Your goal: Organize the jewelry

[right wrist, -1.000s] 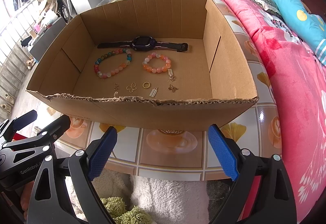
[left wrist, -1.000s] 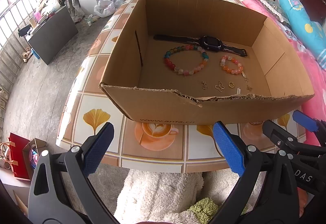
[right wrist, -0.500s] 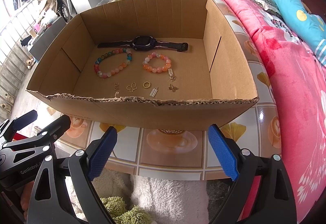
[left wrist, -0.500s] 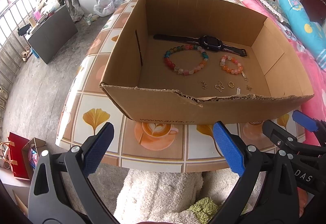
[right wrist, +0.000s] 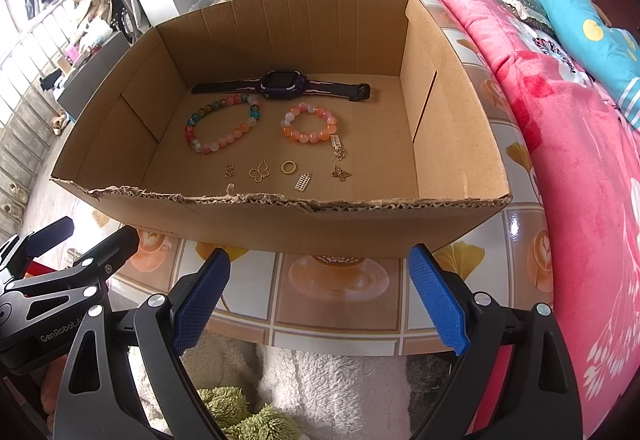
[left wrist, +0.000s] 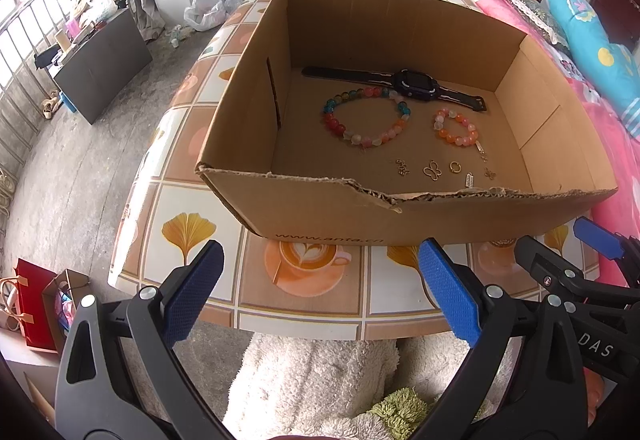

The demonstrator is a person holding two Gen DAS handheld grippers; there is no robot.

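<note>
An open cardboard box (left wrist: 320, 216) (right wrist: 280, 224) stands on the tiled table. Inside lie a dark watch (left wrist: 410, 82) (right wrist: 284, 82), a large multicolour bead bracelet (left wrist: 366, 118) (right wrist: 222, 128), a small orange-pink bead bracelet (left wrist: 456, 128) (right wrist: 308, 126) and several small gold charms (left wrist: 432, 171) (right wrist: 260, 172) in a row near the front wall. My left gripper (left wrist: 320, 288) is open and empty, in front of the box near the table edge. My right gripper (right wrist: 320, 296) is open and empty beside it, also in front of the box.
The table (left wrist: 180, 224) has a tiled top with leaf and coffee cup prints. A pink blanket bed (right wrist: 580, 160) lies along the right. A fluffy white rug (left wrist: 316, 380) lies below the table edge. A grey floor, a dark cabinet (left wrist: 104, 56) and bags are at the left.
</note>
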